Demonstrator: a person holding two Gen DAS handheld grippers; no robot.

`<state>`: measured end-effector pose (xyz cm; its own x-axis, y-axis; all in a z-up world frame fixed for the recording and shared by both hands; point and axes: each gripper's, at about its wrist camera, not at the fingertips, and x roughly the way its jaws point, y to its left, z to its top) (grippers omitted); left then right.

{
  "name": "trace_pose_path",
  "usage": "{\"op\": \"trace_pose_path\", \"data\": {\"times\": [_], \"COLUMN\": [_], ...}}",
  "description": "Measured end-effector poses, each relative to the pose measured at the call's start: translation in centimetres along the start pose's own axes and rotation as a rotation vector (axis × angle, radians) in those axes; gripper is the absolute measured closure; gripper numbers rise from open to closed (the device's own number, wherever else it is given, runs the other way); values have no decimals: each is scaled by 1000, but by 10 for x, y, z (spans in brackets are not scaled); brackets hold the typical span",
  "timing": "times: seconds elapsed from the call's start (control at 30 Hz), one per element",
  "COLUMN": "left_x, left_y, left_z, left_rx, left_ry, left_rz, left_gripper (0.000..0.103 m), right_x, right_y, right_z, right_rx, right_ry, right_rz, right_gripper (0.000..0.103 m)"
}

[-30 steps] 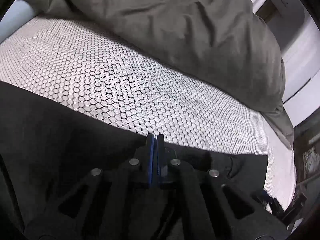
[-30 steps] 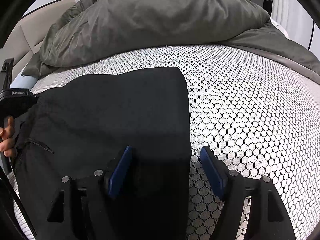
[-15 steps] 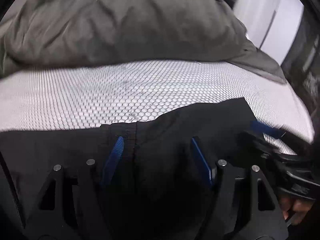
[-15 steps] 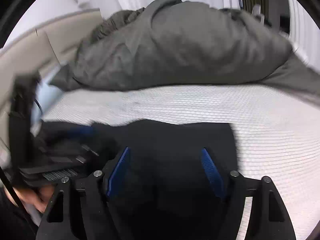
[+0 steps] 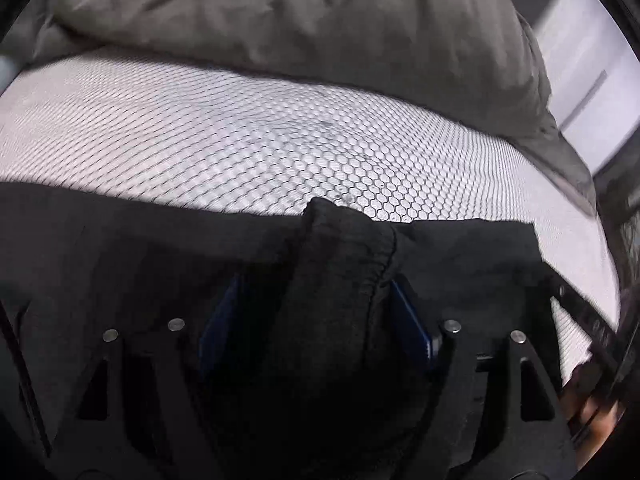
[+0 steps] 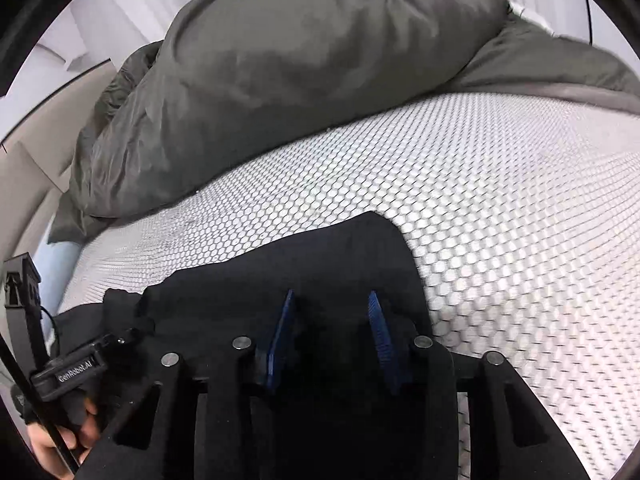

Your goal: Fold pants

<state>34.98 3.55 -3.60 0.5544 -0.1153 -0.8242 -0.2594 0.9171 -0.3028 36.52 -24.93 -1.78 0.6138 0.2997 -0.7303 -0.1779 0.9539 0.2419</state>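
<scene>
While black fabric pants point(image 5: 340, 280) are lying on the honeycomb-patterned white bed point(image 5: 240, 152) | left tool point(image 5: 316, 320) gaping, opening around bunched waistband | right tool point(image 6: 332, 340) apart, closing over cloth.

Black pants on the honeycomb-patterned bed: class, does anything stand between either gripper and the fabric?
Nothing visible does. The black pants bunch between the open left gripper. The right gripper, jaws just closing, straddles the fabric too. The grey duvet lies well beyond, on the bed.

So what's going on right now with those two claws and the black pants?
Left gripper just opened, bunched pants between its jaws. Right gripper closing over the fabric. Grey duvet well clear.
</scene>
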Motion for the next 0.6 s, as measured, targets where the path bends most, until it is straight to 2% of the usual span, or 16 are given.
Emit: {"op": "trace_pose_path", "data": {"times": [0.03, 0.1, 0.17, 0.23, 0.3, 0.33, 0.37, 0.4, 0.43, 0.53, 0.6], "left_x": [-11, -34, -53, -56, -52, -42, -35, -28, -26, -40, -55], "left_y": [-3, -11, -21, -29, -34, -39, -41, -40, -35, -16, -5], "left_z": [-1, -8, -23, -42, -59, -67, -72, -76, -80, -80, -83], "left_rx": [0, 65, 125, 177, 230, 272, 304, 329, 307, 188, 160], "left_ry": [-23, -93, -133, -118, -75, -47, -41, -40, -26, -19, -31], "left_rz": [11, 3, -23, -50, -25, 24, 62, 102, 113, 57, 21], "left_gripper": [31, 31, 29, 22, 22, 22, 20, 11, 6, 7, 7], "right_x": [-8, -21, -31, -39, -39, -38, -34, -32, -28, -36, -47], "right_y": [4, 14, 30, 45, 58, 58, 63, 66, 66, 50, 35], "right_z": [-2, -7, -15, -30, -49, -59, -69, -75, -82, -89, -90], "right_rx": [-15, -57, -110, -154, -190, -211, -256, -287, -335, -386, -368], "right_ry": [-15, -31, -33, -24, 23, 48, 85, 103, 117, 76, 50], "right_rz": [16, 75, 107, 149, 170, 164, 135, 100, 28, -142, -227], "right_gripper": [41, 27, 23, 18, 18, 18, 18, 18, 18, 18, 16]}}
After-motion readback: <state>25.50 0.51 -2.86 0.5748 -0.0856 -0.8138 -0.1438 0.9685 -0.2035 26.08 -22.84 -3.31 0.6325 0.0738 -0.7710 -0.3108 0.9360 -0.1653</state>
